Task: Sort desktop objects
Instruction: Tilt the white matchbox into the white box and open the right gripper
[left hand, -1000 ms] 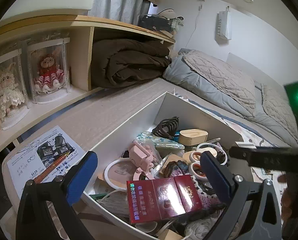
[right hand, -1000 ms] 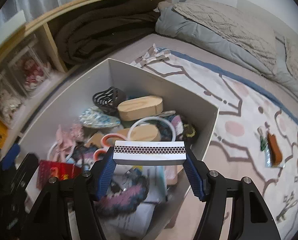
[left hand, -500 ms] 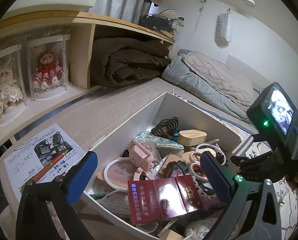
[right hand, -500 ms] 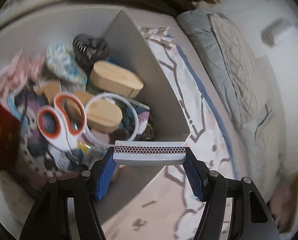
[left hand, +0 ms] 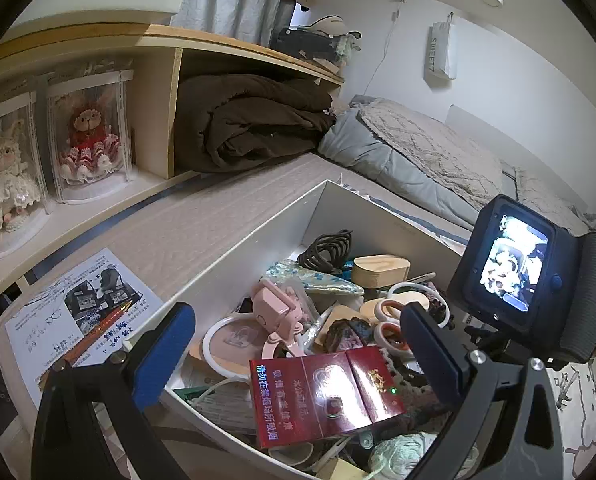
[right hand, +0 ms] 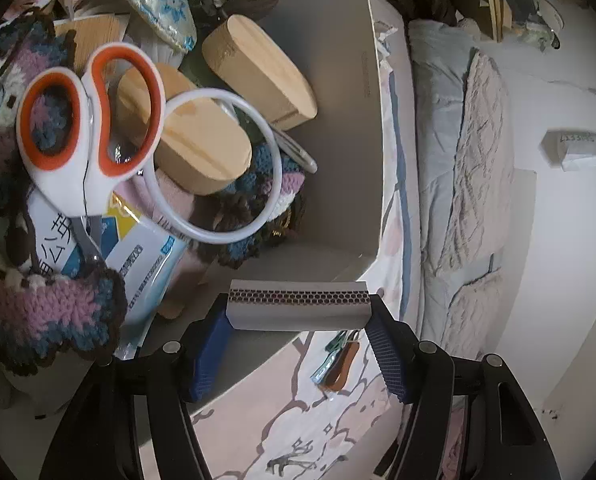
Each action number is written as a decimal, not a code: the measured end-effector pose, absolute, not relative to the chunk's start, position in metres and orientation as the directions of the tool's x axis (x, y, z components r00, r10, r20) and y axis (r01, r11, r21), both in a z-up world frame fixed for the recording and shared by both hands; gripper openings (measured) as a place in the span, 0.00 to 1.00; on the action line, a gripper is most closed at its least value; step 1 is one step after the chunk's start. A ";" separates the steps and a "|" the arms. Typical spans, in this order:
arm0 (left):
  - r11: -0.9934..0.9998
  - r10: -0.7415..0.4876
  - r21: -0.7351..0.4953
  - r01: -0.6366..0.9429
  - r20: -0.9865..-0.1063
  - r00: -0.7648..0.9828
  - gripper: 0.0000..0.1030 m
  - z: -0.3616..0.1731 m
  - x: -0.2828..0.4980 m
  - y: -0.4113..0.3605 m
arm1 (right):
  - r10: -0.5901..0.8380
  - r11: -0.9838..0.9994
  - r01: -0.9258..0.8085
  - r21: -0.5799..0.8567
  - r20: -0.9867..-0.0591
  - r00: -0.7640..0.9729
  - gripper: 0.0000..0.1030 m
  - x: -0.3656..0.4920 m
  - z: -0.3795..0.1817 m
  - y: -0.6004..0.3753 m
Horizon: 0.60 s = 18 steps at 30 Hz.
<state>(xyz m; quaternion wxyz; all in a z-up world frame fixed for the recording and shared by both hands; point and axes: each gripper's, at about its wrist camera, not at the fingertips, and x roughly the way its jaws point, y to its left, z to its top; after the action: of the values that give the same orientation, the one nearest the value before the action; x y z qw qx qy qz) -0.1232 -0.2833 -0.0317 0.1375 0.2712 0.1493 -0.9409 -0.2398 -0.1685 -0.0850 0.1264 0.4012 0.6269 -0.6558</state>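
Note:
My right gripper (right hand: 298,330) is shut on a grey matchbox (right hand: 298,304) with a honeycomb striking strip. It hangs over the near corner of the white box (right hand: 337,100). Below it in the box lie orange-and-white scissors (right hand: 86,120), two oval wooden cases (right hand: 258,68), a white ring (right hand: 218,168), a tissue pack (right hand: 138,260) and a crochet piece (right hand: 38,308). My left gripper (left hand: 298,356) stands open over the box (left hand: 377,224), above a red cigarette carton (left hand: 325,392). The right gripper's screen unit (left hand: 513,264) shows at the box's right side.
A leaflet with a pen (left hand: 78,316) lies left of the box. A shelf with two boxed dolls (left hand: 86,136) and a folded brown blanket (left hand: 250,120) stands behind. A bed with a grey quilt (left hand: 417,148) runs along the right. Small clips (right hand: 337,360) lie on the patterned mat.
The right gripper has rolled and sunk toward the box's corner with the matchbox still in it; its screen unit has come into the left wrist view. The left gripper has stayed put.

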 end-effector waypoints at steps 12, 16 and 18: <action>-0.912 -0.179 -0.218 0.347 -0.549 -0.817 1.00 -0.032 -0.121 -0.287 | 0.323 -0.174 0.665 -0.726 -0.681 -0.658 0.65 -0.242 -0.081 -0.179; -0.913 -0.180 -0.216 0.346 -0.549 -0.816 1.00 -0.032 -0.121 -0.287 | 0.305 -0.223 0.650 -0.726 -0.685 -0.661 0.65 -0.244 -0.071 -0.180; -0.914 -0.180 -0.214 0.345 -0.548 -0.817 1.00 -0.032 -0.120 -0.287 | 0.301 -0.242 0.647 -0.723 -0.690 -0.659 0.65 -0.247 -0.067 -0.181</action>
<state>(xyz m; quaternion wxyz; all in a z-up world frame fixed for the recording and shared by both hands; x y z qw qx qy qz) -0.1203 -0.2869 -0.0318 0.1394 0.2685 0.1535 -0.9407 -0.2474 -0.1812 -0.0672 0.1267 0.3932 0.6026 -0.6828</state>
